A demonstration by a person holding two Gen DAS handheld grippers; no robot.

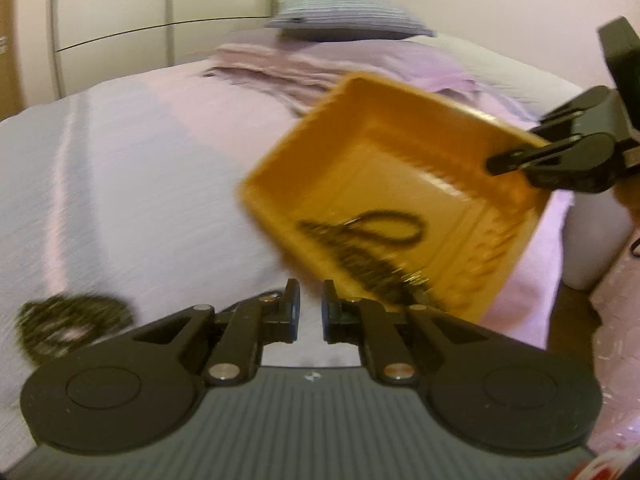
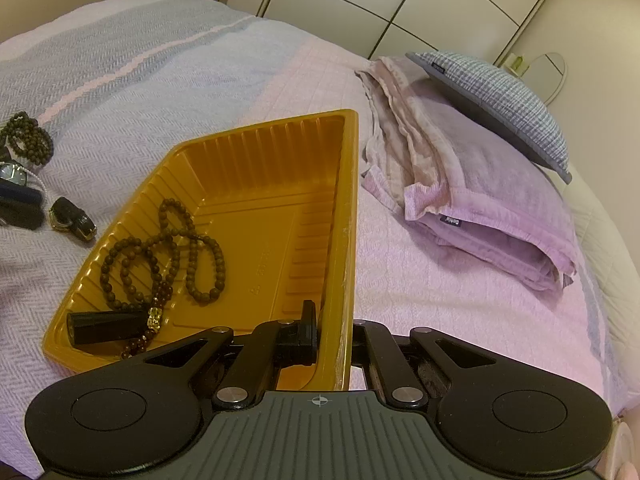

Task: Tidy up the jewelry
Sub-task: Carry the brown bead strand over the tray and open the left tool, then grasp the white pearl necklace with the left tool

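Right gripper (image 2: 332, 332) jaws pinching tray (image 2: 256, 168) wall, beads (image 2: 160, 256) inside.

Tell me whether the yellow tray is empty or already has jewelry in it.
Not empty. The yellow tray holds a brown bead necklace, a darker bead strand and a black cylindrical item; more pieces lie outside on the bedspread.

Tray (image 2: 256, 240) amber-yellow, ribbed walls. Bead necklace (image 2: 168, 256) brown. Bedspread (image 2: 120, 92) grey herringbone, pink stripe. Folded blanket (image 2: 480, 208) lilac. Pillow (image 2: 500, 96) blue-white check.
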